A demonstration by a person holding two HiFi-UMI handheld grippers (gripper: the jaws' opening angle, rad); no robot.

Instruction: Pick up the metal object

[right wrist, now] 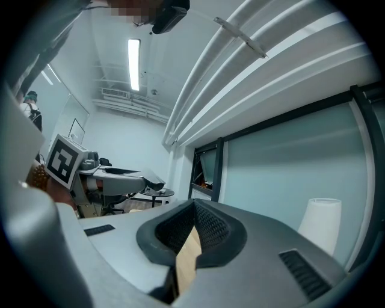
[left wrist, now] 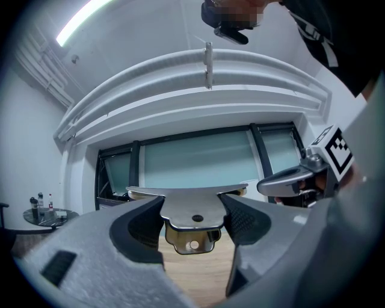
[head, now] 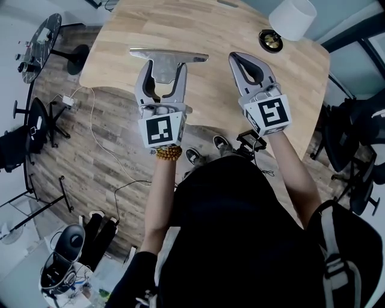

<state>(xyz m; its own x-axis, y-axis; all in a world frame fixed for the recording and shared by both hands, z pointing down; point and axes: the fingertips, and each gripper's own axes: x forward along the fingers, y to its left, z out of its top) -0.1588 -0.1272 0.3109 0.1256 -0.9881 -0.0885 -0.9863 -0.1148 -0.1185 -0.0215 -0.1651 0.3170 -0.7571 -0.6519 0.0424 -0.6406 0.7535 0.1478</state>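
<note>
Left gripper (head: 162, 73) jaws pinch the stem of the T-shaped metal object (head: 170, 56) over the wooden table (head: 204, 27). Right gripper (head: 239, 59) jaws are pressed together, empty. Plank floor (head: 105, 147) lies alongside.

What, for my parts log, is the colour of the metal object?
Shiny silver-grey, with no pattern: the metal object shows best in the left gripper view.

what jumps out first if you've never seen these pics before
The left claw grabs the eye: it is shut on a flat T-shaped metal object, over the pale wooden table. Beside it, the right claw is closed and empty. A white cylinder stands near the table's far right corner.
</note>
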